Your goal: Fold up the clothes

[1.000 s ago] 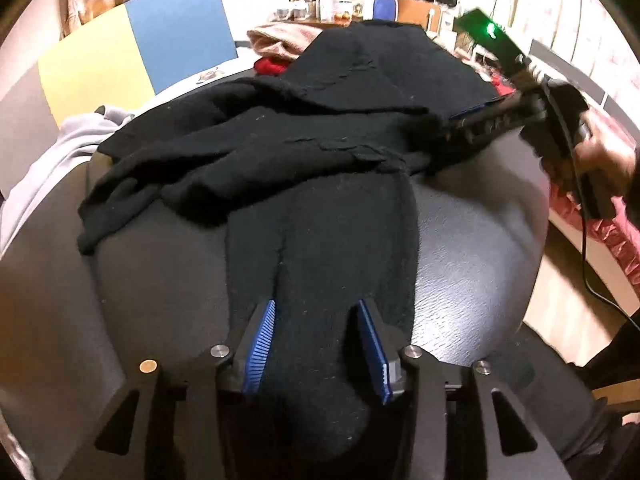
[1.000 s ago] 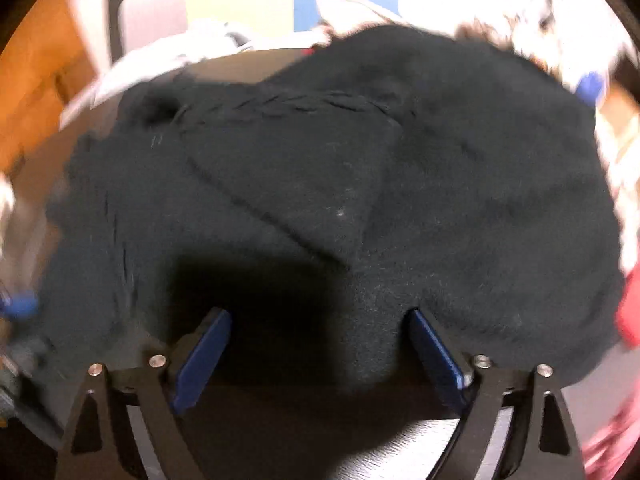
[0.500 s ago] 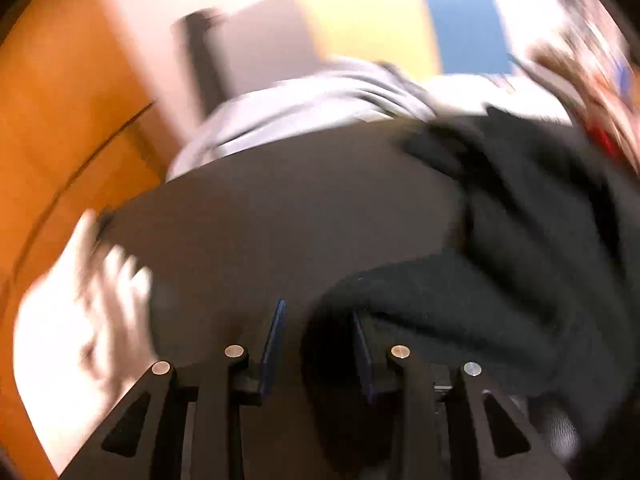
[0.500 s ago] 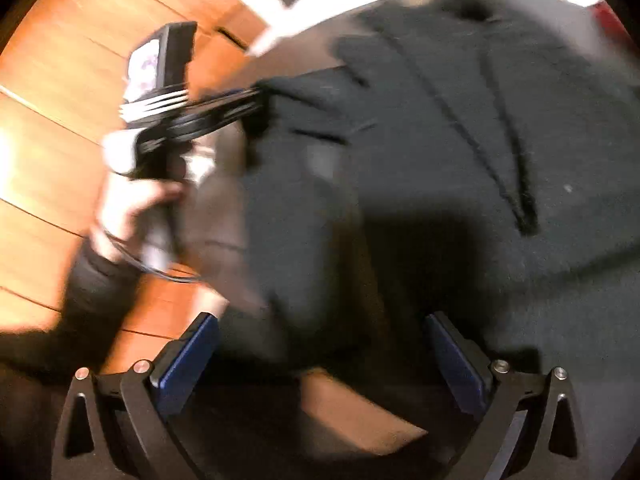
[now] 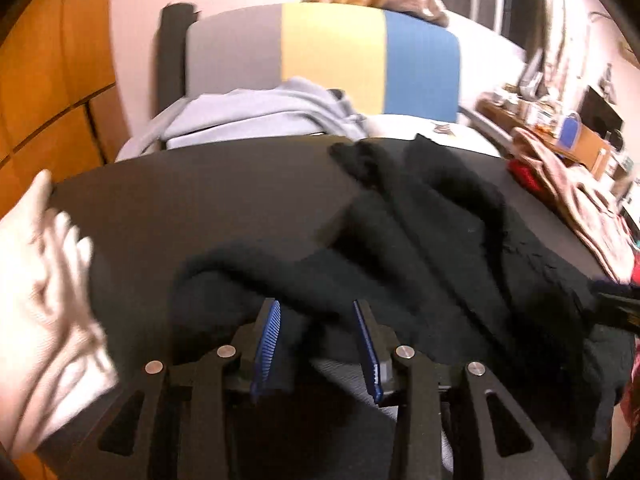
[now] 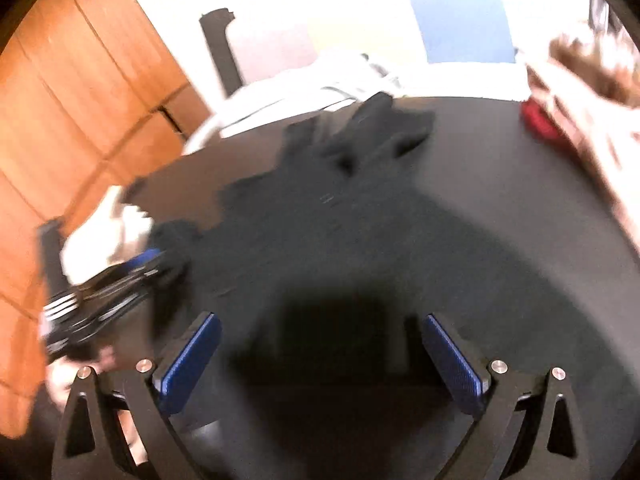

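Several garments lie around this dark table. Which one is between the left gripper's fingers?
The black sweater, spread over the table. The left gripper straddles its near fold; the pale grey garment and white cloth lie apart.
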`<state>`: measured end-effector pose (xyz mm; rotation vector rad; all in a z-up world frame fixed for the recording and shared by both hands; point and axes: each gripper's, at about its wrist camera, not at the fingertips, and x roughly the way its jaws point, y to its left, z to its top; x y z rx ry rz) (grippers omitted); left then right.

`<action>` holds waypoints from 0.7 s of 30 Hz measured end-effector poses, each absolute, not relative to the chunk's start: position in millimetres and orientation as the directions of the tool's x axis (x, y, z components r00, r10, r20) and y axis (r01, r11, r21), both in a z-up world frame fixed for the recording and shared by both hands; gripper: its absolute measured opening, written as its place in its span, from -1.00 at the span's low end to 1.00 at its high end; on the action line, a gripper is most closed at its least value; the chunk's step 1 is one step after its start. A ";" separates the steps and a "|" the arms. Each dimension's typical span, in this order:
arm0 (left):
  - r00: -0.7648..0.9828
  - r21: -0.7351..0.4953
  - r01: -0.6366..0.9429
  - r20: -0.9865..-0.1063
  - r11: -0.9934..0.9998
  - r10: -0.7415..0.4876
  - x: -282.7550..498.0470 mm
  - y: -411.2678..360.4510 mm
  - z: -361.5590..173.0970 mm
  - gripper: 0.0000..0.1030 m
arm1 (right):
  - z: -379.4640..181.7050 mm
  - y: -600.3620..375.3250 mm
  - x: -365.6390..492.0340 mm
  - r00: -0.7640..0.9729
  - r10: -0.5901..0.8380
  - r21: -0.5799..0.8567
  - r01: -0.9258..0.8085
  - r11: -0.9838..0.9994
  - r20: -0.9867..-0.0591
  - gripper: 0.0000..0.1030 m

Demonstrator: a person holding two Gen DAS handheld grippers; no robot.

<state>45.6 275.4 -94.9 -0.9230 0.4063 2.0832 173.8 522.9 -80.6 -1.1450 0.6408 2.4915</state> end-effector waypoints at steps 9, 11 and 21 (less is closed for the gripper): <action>-0.356 -0.047 -0.769 -0.796 -0.637 0.489 28.8 294.9 -135.8 -0.24 | -108.5 530.4 116.3 -0.490 0.291 -0.045 -0.454 -0.890 -0.822 -0.73; -0.366 -0.037 -0.772 -0.791 -0.635 0.491 25.8 296.7 -137.4 -0.16 | -97.8 550.6 118.8 -0.489 0.340 -0.081 -0.476 -0.876 -0.804 -0.78; -0.457 0.074 -0.729 -0.793 -0.681 0.403 -36.7 306.8 -144.4 0.14 | -97.3 726.4 218.9 -0.291 0.425 -0.016 -0.810 -0.587 -0.857 -0.77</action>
